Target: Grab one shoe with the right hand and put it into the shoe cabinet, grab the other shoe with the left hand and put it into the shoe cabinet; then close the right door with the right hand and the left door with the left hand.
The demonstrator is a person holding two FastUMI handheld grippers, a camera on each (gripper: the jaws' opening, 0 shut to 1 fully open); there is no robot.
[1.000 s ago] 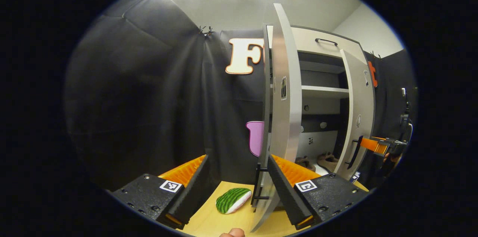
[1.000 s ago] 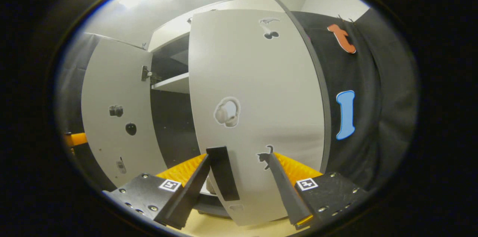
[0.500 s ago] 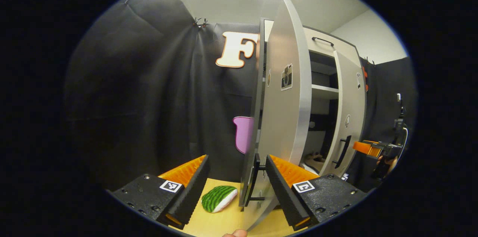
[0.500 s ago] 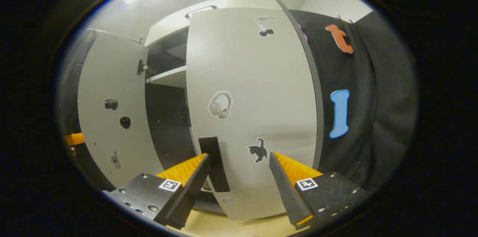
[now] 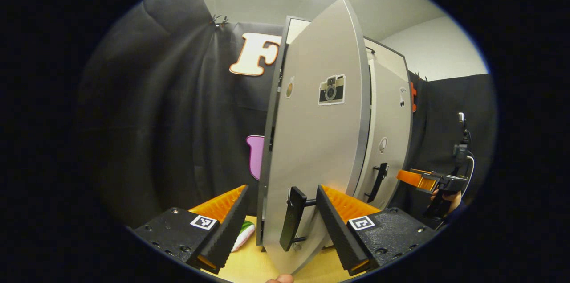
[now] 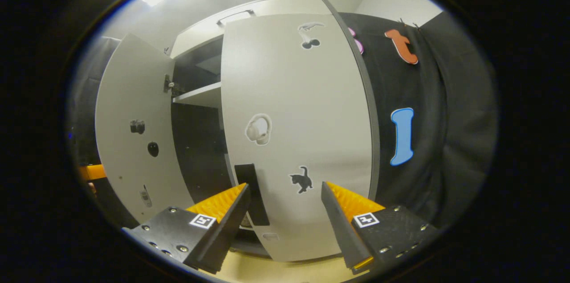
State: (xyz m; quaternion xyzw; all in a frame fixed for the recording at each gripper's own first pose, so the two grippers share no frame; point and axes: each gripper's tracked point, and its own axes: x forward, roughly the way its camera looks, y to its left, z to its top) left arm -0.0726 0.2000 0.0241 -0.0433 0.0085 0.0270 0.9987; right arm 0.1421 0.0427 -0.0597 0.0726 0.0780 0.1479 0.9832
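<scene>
The pale shoe cabinet's left door [image 5: 318, 140], with a camera sticker, stands partly swung in. Its black handle [image 5: 291, 218] sits between the fingers of my open left gripper [image 5: 282, 229], whose right finger [image 5: 334, 223] lies against the door face. The right door [image 6: 303, 131] is almost shut, and its black handle [image 6: 251, 194] rises just past my open right gripper [image 6: 282, 225], which holds nothing. A dark gap [image 6: 200, 149] with a shelf [image 6: 198, 95] remains between the doors. The doors hide the shoes. In the left gripper view the right gripper [image 5: 425, 179] hovers off the right door [image 5: 387, 140].
A green striped, watermelon-like item [image 5: 244, 231] lies on the wooden floor [image 5: 249, 265] left of the cabinet. Black cloth walls close in on both sides. A hand [image 5: 445, 198] holds the right gripper. An orange part of the left gripper [image 6: 91, 171] peeks beside the left door [image 6: 133, 140].
The left door has swung well inward with my left gripper behind its handle, hiding the shelves and shoes. The right door has closed a little more and the right gripper has eased back.
</scene>
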